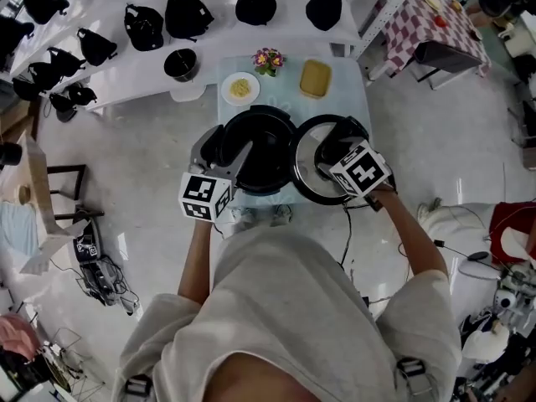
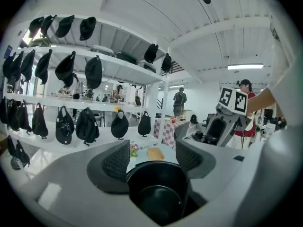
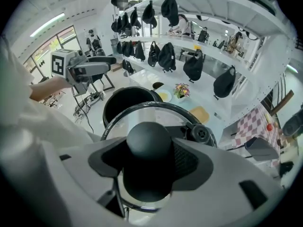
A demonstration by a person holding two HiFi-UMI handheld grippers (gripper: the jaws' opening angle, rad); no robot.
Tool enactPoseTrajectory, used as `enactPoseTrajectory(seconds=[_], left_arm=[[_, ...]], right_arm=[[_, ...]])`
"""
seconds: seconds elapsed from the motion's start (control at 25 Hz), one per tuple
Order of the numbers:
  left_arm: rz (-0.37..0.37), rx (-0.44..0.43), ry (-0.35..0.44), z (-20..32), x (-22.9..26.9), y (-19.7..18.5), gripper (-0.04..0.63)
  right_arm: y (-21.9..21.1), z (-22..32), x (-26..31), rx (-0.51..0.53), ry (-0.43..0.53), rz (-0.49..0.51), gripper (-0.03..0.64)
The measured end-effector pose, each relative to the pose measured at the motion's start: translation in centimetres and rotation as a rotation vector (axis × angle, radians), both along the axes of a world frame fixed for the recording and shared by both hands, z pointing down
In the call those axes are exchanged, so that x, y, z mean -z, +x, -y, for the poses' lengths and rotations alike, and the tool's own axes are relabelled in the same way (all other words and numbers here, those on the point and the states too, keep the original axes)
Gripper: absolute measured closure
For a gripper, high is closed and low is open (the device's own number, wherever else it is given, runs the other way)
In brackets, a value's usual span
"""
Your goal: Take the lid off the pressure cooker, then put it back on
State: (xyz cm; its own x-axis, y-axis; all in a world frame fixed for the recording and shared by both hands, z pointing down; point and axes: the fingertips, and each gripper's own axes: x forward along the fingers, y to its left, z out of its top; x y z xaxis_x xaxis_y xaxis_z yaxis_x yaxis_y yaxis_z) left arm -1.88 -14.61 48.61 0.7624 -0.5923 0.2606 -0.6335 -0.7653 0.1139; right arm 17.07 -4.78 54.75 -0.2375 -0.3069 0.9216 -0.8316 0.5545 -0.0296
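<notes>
On the small bench (image 1: 345, 105), the right gripper (image 1: 333, 156) grasps the lid (image 1: 310, 172) by its knob (image 3: 149, 143), right of the open pot (image 1: 260, 153); the left gripper (image 1: 228, 147) is released. I'd keep it level, centring before lowering.

At centre frame there were one table (image 1: 352, 99), one cooker (image 1: 268, 141), one lid (image 1: 306, 170), one plate (image 1: 240, 88), one yellow dish (image 1: 315, 78) and one bunch of flowers (image 1: 268, 59), with one black bowl (image 1: 180, 64) just to their left. Two grippers hung over the cooker and lid: one left gripper (image 1: 224, 151) and one right gripper (image 1: 328, 159). Four bags (image 1: 255, 1) sat in a row along the top, more at the upper left were too crowded to count, and one checked table (image 1: 435, 19) stood at the upper right.
</notes>
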Motion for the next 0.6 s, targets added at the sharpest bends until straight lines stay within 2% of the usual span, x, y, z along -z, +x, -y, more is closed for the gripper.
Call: enactPoseTrajectory(seconds=[0.32, 0.6], left_arm=[[-0.001, 0.148, -0.004, 0.6, -0.2, -6.4, 0.304], [0.000, 0.251, -0.005, 0.7, -0.1, -11.4, 0.304]], right_arm=[[-5.7, 3.7, -1.2, 0.146, -0.024, -0.014, 0.347], [-10.9, 6.3, -1.8, 0.221, -0.029, 0.002, 0.347]])
